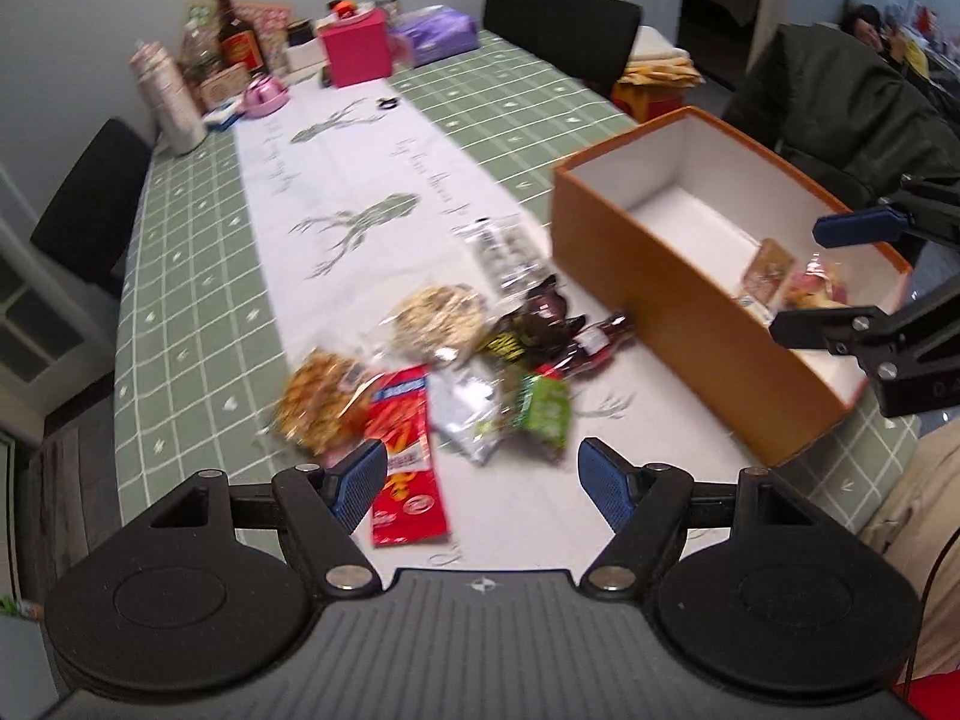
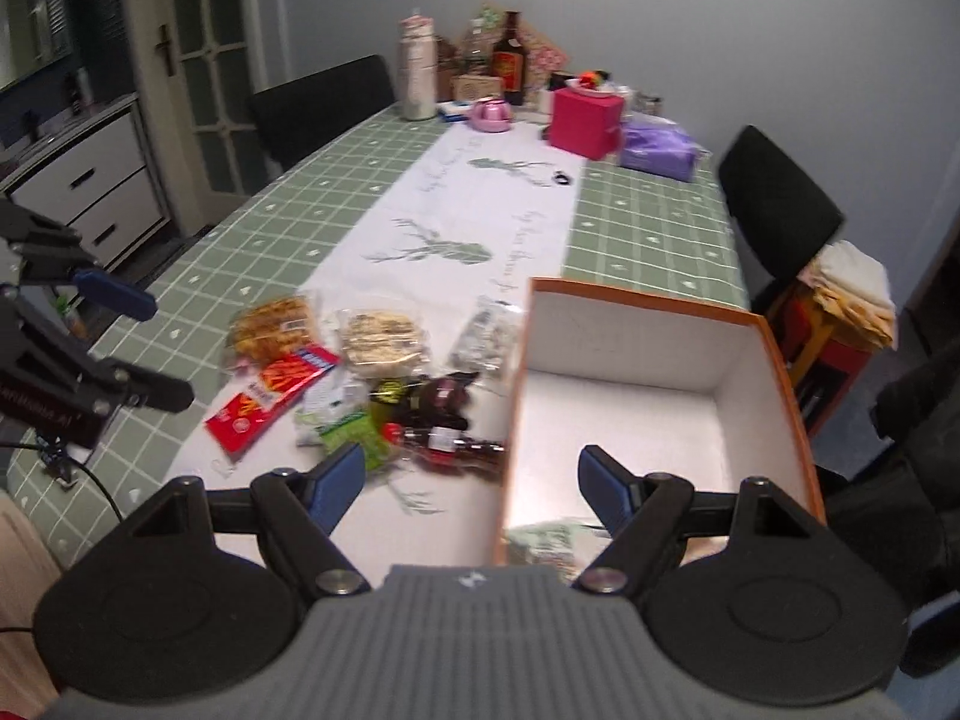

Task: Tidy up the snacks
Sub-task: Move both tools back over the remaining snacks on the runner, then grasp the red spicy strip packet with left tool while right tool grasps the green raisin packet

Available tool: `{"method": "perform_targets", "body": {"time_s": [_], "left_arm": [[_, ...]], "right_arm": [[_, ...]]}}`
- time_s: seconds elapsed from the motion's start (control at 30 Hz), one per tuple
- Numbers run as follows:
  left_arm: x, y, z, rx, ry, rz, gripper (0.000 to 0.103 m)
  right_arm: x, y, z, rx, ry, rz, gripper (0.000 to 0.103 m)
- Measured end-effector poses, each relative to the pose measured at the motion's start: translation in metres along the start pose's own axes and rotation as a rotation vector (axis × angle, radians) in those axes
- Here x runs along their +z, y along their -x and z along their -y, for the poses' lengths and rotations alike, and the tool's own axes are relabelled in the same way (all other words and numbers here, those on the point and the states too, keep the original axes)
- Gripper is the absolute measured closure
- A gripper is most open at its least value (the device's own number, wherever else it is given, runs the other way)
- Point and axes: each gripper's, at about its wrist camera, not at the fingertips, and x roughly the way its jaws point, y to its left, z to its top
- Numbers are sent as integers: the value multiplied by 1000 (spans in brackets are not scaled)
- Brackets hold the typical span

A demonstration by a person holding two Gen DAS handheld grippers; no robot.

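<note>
Far end of counter (image 1: 180, 252): pink box (image 1: 358, 48), brown bottle (image 1: 235, 36), purple pack (image 1: 438, 30). Black chairs (image 2: 774, 204) stand alongside. White drawer cabinet (image 2: 90, 180) near the door.

Soft, even indoor light, a little dim and cool; shadows are faint. Motion blur smears the snack pile (image 1: 456, 360) in both views (worst near the centre), and fisheye bending curves the bench (image 2: 336, 204) edges

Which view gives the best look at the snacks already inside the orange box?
Left wrist. It looks over the orange box's wall onto the packets on its white floor. The right wrist view shows only one pale packet at the near end, partly behind the right gripper.
</note>
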Motion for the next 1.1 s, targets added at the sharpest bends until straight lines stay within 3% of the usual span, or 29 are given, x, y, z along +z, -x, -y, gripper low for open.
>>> {"method": "perform_targets", "body": {"time_s": [0.17, 0.37, 0.5, 0.7, 0.93, 1.1], "left_arm": [[-13, -9, -25, -18, 57, -13, 18], [-20, -34, -33, -22, 59, -28, 20], [-21, -58, -37, -12, 35, -53, 24], [-23, -93, -42, -35, 27, -114, 24], [-22, -129, -54, -46, 107, -157, 23], [-20, -146, -59, -47, 152, -172, 23]], "right_arm": [[8, -33, -28, 57, 54, -51, 32], [6, -74, -56, 48, 202, -74, 52], [4, -97, -54, 63, 210, -126, 62], [3, -127, -45, 101, 168, -177, 61], [1, -155, -50, 140, 179, -195, 46], [4, -168, -57, 163, 208, -193, 44]]}}
